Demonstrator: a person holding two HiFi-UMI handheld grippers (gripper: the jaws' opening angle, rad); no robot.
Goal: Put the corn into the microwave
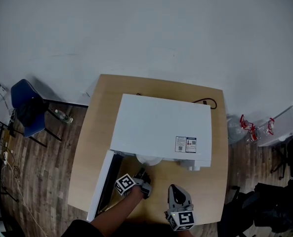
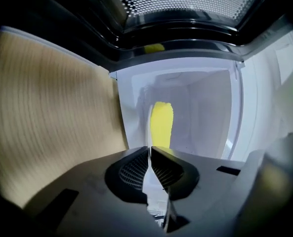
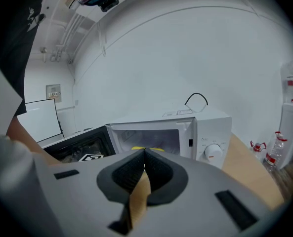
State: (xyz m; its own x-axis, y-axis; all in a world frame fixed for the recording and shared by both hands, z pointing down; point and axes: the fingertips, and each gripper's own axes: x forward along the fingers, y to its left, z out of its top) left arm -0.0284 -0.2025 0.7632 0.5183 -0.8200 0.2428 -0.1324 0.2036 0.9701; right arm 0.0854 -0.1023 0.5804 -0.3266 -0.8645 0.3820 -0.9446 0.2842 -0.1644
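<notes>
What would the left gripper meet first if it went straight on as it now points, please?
Probably the yellow corn cob lying inside the open white microwave, straight ahead of the left gripper; depth is unclear.

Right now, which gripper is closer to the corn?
The left gripper, at the open microwave, with the corn just ahead inside; the right gripper is farther back over the table.

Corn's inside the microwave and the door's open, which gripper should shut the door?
Probably left. The left gripper is beside the open door, jaws shut and empty; the right gripper sits farther away.
</notes>
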